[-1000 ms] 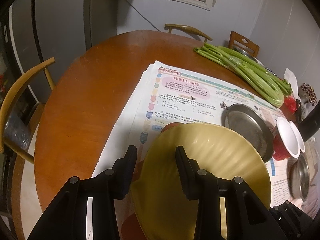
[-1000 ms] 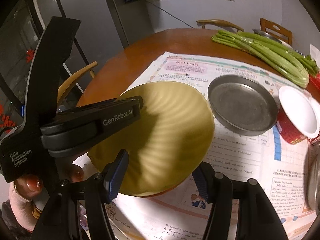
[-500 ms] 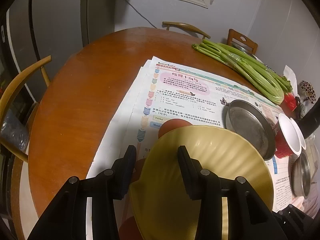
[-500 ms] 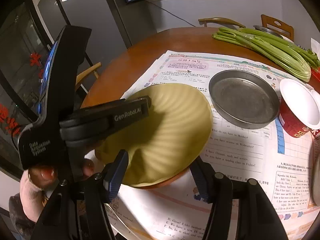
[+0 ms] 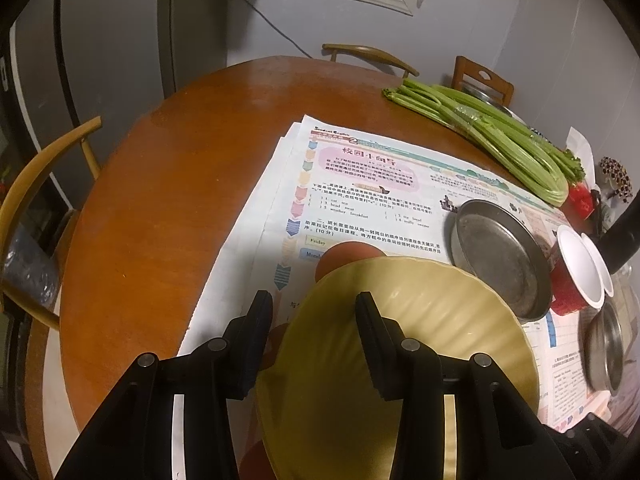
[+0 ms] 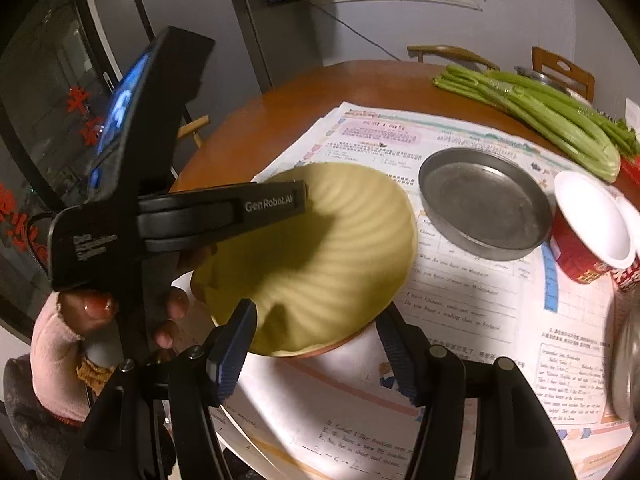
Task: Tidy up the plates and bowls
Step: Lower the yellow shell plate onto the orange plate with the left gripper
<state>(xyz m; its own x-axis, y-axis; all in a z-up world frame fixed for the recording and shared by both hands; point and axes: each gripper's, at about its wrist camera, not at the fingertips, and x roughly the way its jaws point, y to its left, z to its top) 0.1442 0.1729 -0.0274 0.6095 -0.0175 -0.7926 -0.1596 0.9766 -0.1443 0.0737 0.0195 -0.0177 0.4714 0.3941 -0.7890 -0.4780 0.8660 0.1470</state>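
Note:
A yellow ribbed bowl (image 5: 400, 340) with an orange outside hangs tilted above the newspaper. My left gripper (image 5: 314, 320) is shut on its rim, with one finger inside the bowl and one against the orange outside. From the right wrist view the bowl (image 6: 320, 248) faces me, and the left gripper (image 6: 296, 200) reaches over it from the left in a person's hand (image 6: 92, 312). My right gripper (image 6: 316, 352) stands open just below the bowl's near rim, touching nothing. A round metal pan (image 5: 500, 256) (image 6: 484, 208) lies on the paper to the right.
Newspaper sheets (image 5: 360, 184) cover the right half of a round wooden table (image 5: 160, 200). A red cup with a white inside (image 6: 588, 232), a small steel bowl (image 5: 604, 348) and a bunch of celery (image 5: 500, 140) lie to the right. Wooden chairs (image 5: 40, 184) ring the table.
The yellow bowl has come up off the paper and tipped further towards the left gripper, and its orange outside now shows past the far rim. The right gripper has hardly moved.

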